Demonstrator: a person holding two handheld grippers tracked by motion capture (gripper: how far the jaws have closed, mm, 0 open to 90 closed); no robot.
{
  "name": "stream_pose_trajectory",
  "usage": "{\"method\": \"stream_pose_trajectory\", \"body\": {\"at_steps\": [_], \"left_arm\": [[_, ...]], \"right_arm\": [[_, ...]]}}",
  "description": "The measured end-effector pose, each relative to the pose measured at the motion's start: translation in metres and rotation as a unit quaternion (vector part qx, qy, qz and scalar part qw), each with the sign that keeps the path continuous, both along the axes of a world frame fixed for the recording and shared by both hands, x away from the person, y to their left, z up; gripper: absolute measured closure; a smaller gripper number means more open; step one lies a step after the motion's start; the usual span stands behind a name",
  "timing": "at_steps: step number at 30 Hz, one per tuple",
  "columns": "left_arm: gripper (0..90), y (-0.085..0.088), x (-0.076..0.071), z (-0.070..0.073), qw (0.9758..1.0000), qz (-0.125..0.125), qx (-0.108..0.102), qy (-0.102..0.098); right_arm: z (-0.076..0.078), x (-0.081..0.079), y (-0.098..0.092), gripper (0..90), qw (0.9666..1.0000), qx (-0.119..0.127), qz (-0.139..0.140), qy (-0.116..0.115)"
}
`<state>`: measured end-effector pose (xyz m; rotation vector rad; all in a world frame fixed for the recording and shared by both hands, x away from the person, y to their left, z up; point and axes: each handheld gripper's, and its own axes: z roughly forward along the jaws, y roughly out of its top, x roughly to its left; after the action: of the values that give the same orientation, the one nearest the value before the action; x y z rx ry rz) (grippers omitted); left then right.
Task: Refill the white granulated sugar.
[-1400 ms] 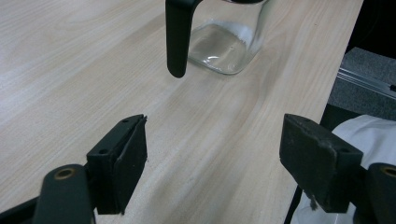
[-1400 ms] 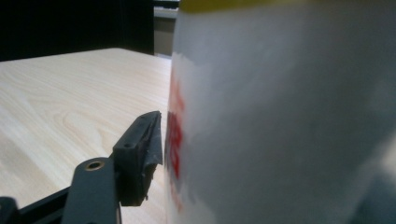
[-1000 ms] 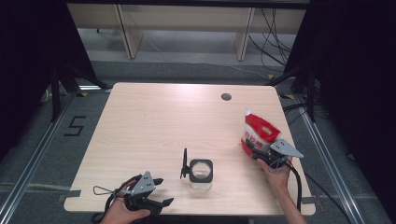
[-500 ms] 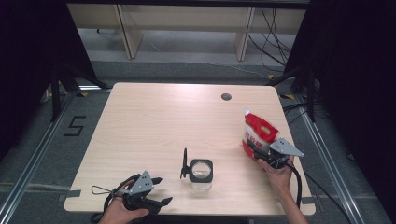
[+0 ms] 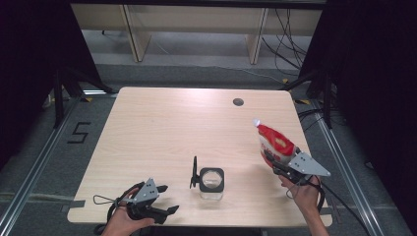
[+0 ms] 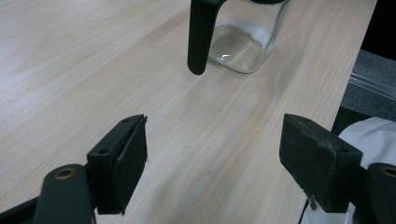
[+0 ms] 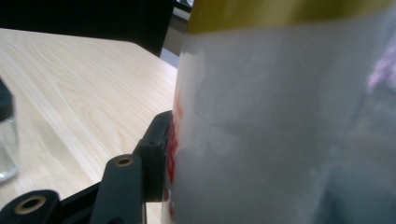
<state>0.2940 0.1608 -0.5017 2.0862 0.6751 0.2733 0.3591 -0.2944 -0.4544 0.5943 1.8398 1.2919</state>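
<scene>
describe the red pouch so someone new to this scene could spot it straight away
Start at the wooden table and go to its right edge. There the right hand-held gripper clamps a red and white pouch, tilted, its white cap on top. The glass jar nearby is clear with a black lid.

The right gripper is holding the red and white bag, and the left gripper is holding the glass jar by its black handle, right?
Not quite. The left gripper holds nothing: in the left gripper view its fingers stand wide apart over bare table, short of the glass jar and its black handle. The right gripper is indeed holding the red and white bag.
</scene>
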Motion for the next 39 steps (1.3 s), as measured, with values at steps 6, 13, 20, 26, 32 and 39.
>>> {"method": "stream_pose_trajectory", "body": {"at_steps": [6,13,20,26,32,39], "left_arm": [[23.1,0.001,0.0,0.0,1.0,0.002,0.003,0.0],[23.1,-0.001,-0.001,0.001,1.0,0.005,-0.003,0.003],[23.1,0.001,0.0,0.003,0.9999,0.009,0.003,-0.002],[23.1,0.0,-0.001,0.002,0.9999,0.012,-0.012,0.001],[23.1,0.002,0.001,0.003,1.0,0.003,0.0,-0.004],[23.1,0.002,0.001,0.003,1.0,0.001,0.002,0.001]], "right_arm": [[0.006,-0.019,0.011,49.6,0.9972,-0.069,0.023,-0.017],[0.013,-0.043,0.026,49.9,0.9855,-0.158,0.038,-0.048],[0.012,-0.057,0.039,50.1,0.9638,-0.253,0.048,-0.068],[0.014,-0.062,0.048,50.2,0.942,-0.315,0.059,-0.099],[0.01,-0.072,0.062,50.3,0.9101,-0.392,0.06,-0.121],[0.008,-0.077,0.074,50.5,0.8591,-0.479,0.07,-0.167]]}}
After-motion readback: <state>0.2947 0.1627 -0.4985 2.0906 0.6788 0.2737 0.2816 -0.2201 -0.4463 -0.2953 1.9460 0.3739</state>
